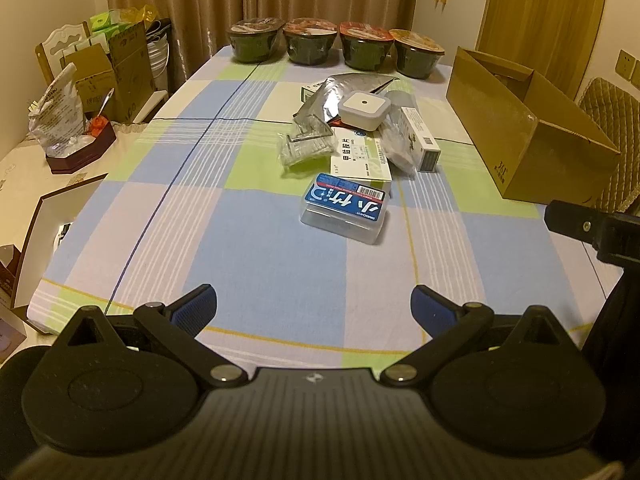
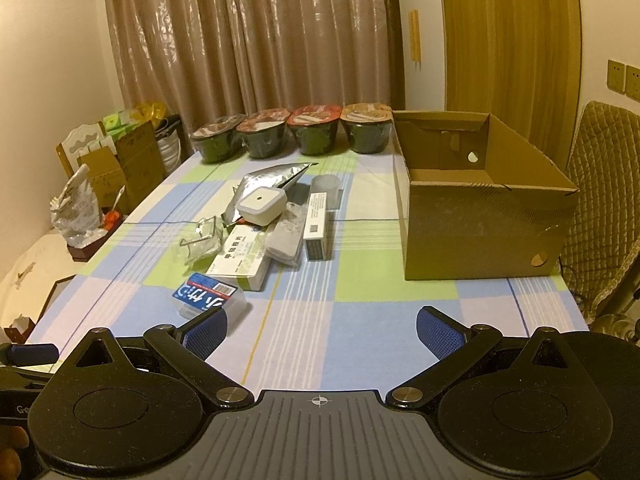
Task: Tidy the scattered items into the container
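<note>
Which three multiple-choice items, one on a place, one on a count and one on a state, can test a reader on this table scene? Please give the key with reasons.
1. Where does the cardboard box stand, seen from the right wrist view?
A. right of the pile
B. left of the pile
C. on the pile

2. How many noodle bowls line the far edge?
A. two
B. four
C. six

3. How is the right gripper?
A. shut on a box
B. open, empty
C. out of view

Key: A, the box sits right of the pile; B, four lids show; B, its fingers stand wide apart.
</note>
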Demonstrator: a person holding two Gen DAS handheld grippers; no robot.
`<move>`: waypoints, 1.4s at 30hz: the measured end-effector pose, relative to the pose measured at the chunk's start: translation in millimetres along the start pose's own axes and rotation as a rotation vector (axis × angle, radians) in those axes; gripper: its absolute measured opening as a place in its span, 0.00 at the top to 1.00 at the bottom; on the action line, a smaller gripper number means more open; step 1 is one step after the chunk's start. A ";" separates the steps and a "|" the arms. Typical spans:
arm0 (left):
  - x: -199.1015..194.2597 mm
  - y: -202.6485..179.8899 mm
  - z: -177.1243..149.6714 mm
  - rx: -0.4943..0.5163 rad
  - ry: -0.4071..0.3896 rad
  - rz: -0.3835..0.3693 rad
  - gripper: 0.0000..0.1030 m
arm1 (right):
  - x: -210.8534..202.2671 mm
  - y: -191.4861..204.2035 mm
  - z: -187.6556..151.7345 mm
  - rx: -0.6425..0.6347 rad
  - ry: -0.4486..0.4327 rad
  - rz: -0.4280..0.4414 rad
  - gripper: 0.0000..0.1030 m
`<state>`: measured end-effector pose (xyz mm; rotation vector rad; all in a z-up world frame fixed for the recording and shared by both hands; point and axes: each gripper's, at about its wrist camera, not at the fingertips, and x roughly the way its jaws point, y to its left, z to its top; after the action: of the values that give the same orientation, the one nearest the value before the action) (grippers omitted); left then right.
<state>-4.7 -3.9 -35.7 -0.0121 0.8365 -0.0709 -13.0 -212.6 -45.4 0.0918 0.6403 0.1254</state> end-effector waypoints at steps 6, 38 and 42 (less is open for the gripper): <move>1.0 0.1 1.3 -0.005 0.005 -0.001 0.01 | -0.1 0.5 0.1 -0.001 0.000 -0.001 0.00; 98.9 -13.7 65.0 0.239 0.023 -0.090 0.01 | 42.9 -21.7 33.3 0.016 0.032 -0.031 0.00; 126.2 -18.4 69.2 0.309 0.034 -0.144 0.01 | 57.0 -25.4 31.5 0.028 0.057 -0.037 0.00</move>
<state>129.9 -32.0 -82.2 0.2205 0.8508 -0.3365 53.5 -230.9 -57.0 0.1035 0.7006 0.0838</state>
